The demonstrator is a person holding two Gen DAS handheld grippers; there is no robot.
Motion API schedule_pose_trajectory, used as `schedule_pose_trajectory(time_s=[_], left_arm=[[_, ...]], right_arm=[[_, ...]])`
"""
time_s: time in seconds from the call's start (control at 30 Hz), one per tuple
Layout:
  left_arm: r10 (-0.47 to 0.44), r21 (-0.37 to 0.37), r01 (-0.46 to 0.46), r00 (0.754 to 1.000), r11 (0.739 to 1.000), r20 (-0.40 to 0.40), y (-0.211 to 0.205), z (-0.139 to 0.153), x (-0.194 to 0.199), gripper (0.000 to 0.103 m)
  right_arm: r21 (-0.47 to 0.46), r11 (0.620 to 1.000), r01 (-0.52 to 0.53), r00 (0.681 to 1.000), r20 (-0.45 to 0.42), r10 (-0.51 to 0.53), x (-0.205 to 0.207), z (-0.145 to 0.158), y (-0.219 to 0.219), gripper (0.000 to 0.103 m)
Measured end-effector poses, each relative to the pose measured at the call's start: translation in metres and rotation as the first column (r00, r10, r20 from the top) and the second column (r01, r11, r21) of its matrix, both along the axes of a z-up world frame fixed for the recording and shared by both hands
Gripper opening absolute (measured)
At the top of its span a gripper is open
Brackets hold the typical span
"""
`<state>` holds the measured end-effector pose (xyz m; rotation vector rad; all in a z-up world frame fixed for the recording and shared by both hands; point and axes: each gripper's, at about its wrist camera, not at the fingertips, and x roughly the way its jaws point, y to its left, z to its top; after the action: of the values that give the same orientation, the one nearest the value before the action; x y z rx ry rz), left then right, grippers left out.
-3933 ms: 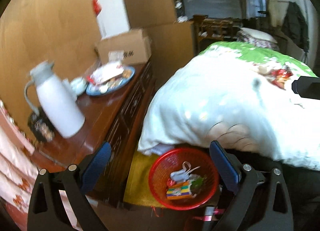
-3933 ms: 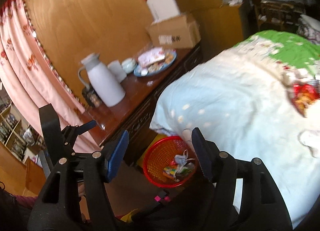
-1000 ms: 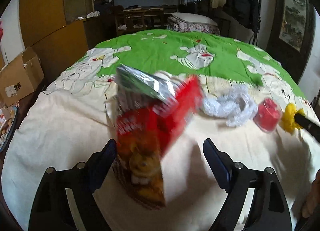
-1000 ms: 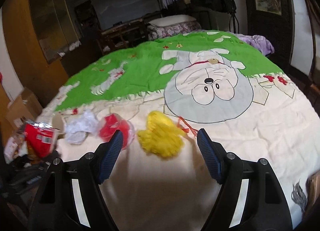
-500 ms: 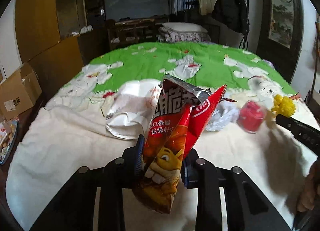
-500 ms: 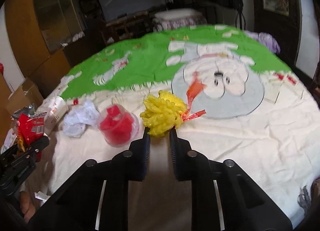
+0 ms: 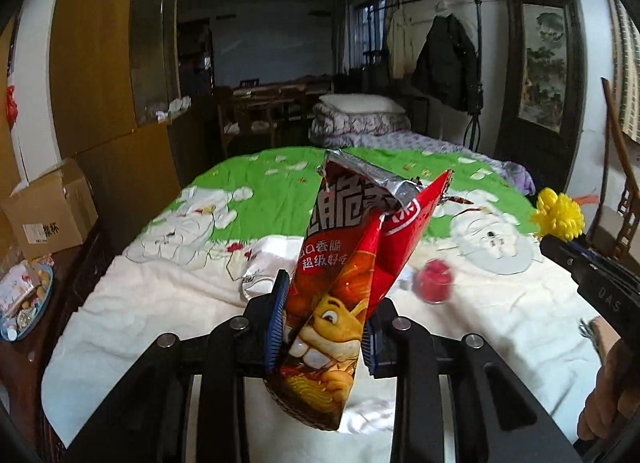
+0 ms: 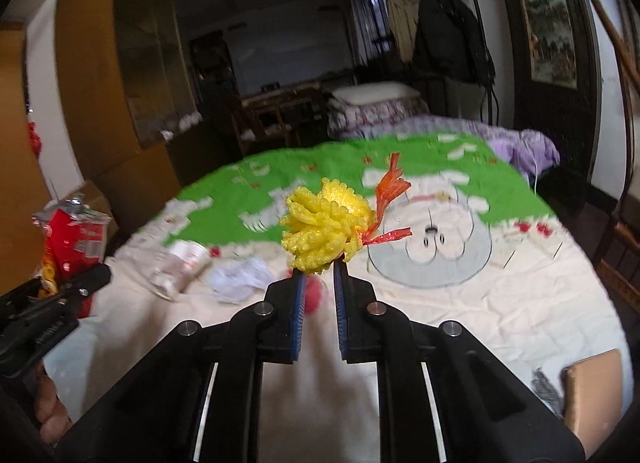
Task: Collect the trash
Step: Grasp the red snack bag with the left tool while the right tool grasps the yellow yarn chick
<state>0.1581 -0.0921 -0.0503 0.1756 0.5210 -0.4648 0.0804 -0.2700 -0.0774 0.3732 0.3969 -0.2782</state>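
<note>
A red snack bag (image 7: 352,263) with a torn silver top stands upright between the pads of my left gripper (image 7: 326,297), which is shut on it above the bed. In the right wrist view a yellow foam net (image 8: 324,223) with an orange plastic strip sits at the tips of my right gripper (image 8: 319,271). Its jaws are closing and the pads pinch the net's lower edge. Each gripper shows at the edge of the other's view. On the quilt lie a red crumpled piece (image 7: 434,283), a white tissue (image 8: 240,275) and a toppled paper cup (image 8: 180,263).
The bed's cream and green quilt (image 7: 160,303) fills the middle. A cardboard box (image 7: 48,215) and a blue plate of snacks (image 7: 24,303) stand on the wooden sideboard at the left. A brown flat object (image 8: 596,391) lies at the quilt's near right corner.
Both grippers went from open to shut, the left on the snack bag, the right on the yellow net. Both have since risen off the quilt with their loads.
</note>
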Motion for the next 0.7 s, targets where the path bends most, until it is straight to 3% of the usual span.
schedule_pose_trajectory(time_s=[0.4,0.7], left_arm=[[-0.02,-0.026,0.024,0.991,0.999,0.135,0.015,0.048,-0.076,0.032],[0.013,-0.059,-0.001,0.977,0.998,0.213,0.051,0.073,-0.14,0.032]], right_arm=[[-0.063,0.998,-0.023,0.994,0.104,0.03,-0.059,0.05,0.031,0.015],[-0.121,0.991,-0.053,0.978,0.193,0.076,-0.112,0.076,0.065,0.015]])
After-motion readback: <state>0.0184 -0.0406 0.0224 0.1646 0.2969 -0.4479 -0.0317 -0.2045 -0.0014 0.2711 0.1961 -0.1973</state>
